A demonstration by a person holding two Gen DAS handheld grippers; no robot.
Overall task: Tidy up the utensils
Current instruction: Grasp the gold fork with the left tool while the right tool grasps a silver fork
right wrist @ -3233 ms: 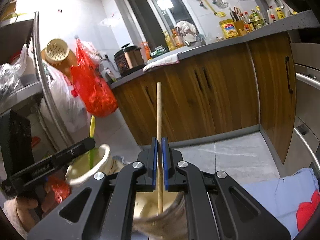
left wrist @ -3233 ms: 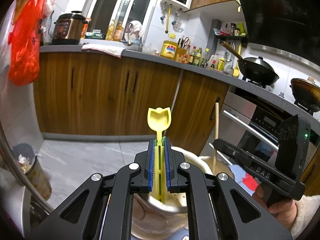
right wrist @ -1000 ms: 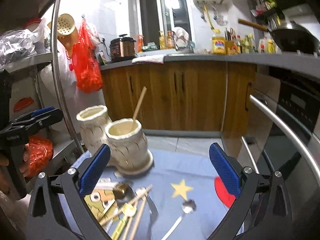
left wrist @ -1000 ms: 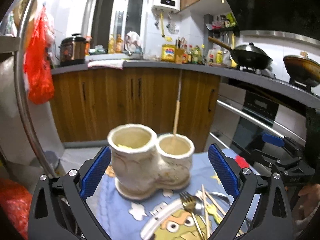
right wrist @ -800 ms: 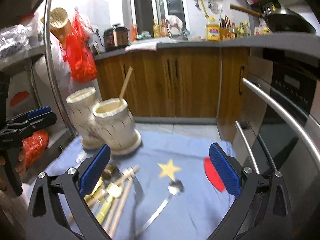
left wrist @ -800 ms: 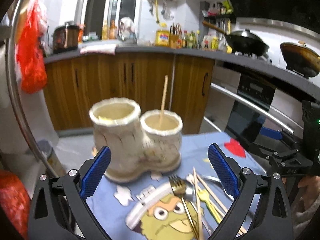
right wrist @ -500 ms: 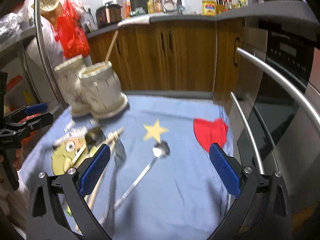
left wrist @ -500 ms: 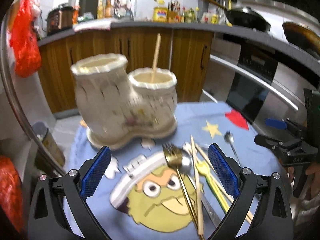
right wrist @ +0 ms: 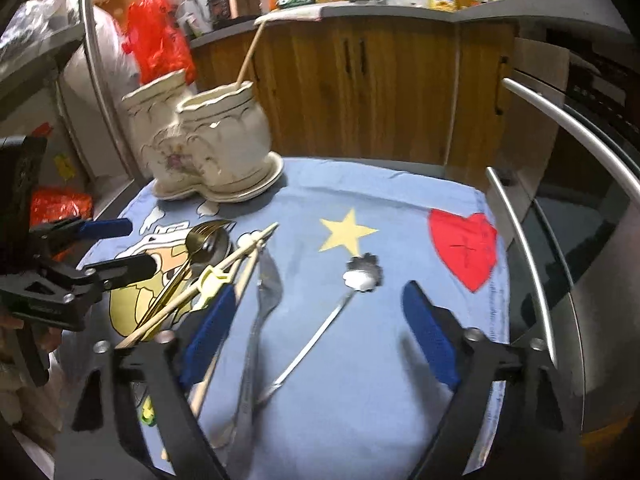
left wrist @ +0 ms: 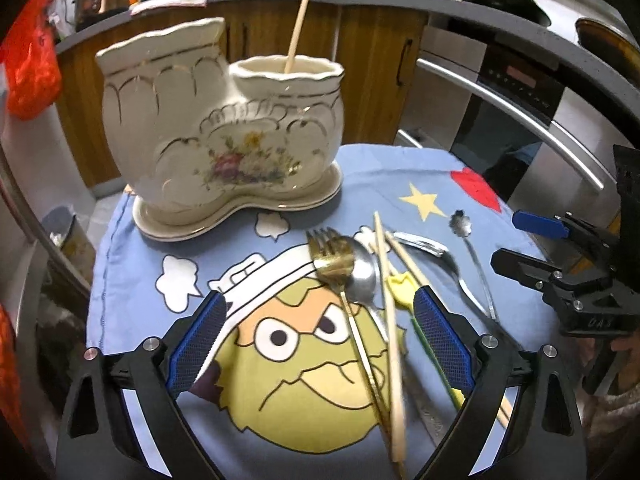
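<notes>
Both grippers have dropped toward the loose utensils [left wrist: 360,280]; left gripper [left wrist: 320,344] spread, right gripper [right wrist: 316,336] closing, empty; one chopstick [left wrist: 296,36] sits in the holder [left wrist: 224,128].

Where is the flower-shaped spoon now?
The flower spoon lies alone on the blue cloth, between the yellow star and red heart, right of the utensil pile.

A blue cartoon-printed cloth [left wrist: 132,280] covers the table, bearing a cream ceramic holder [left wrist: 224,128] and scattered utensils [left wrist: 360,276].
</notes>
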